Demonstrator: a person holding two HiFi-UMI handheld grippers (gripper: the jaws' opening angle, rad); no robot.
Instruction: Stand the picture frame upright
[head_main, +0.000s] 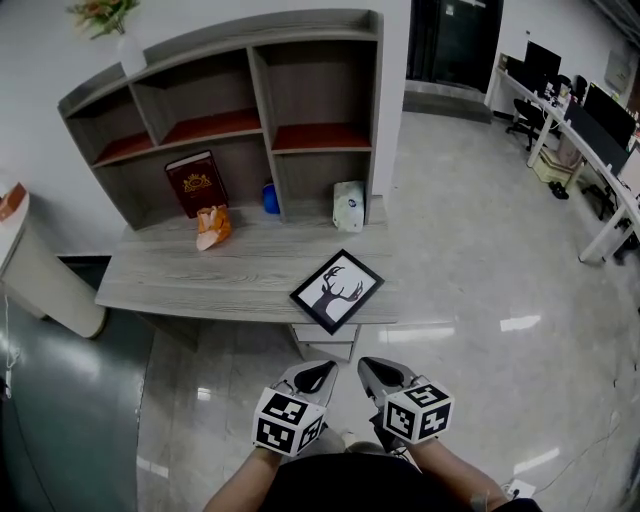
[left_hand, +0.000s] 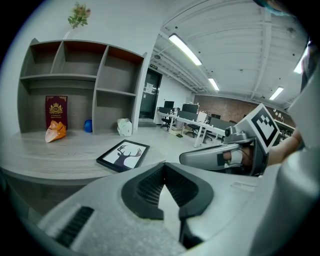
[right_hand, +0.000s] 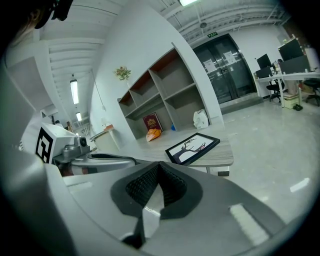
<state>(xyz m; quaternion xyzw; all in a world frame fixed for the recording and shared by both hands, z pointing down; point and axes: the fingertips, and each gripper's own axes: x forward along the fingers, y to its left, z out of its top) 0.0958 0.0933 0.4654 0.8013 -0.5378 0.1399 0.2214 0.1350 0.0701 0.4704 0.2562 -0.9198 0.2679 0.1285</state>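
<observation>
A black picture frame (head_main: 337, 290) with a deer silhouette lies flat near the front right corner of the grey wooden desk (head_main: 200, 275). The frame (left_hand: 123, 155) shows ahead of the left jaws, and the frame (right_hand: 192, 148) ahead of the right jaws. My left gripper (head_main: 318, 375) and right gripper (head_main: 374, 373) hover side by side over the floor, short of the desk's front edge. Both are shut with nothing between the jaws. Each gripper is well apart from the frame.
A grey shelf unit (head_main: 230, 110) stands at the desk's back, with a dark red book (head_main: 196, 183), an orange object (head_main: 213, 226), a blue ball (head_main: 271, 198) and a white bag (head_main: 348, 206). A drawer unit (head_main: 325, 342) sits under the desk. Office desks (head_main: 590, 130) stand far right.
</observation>
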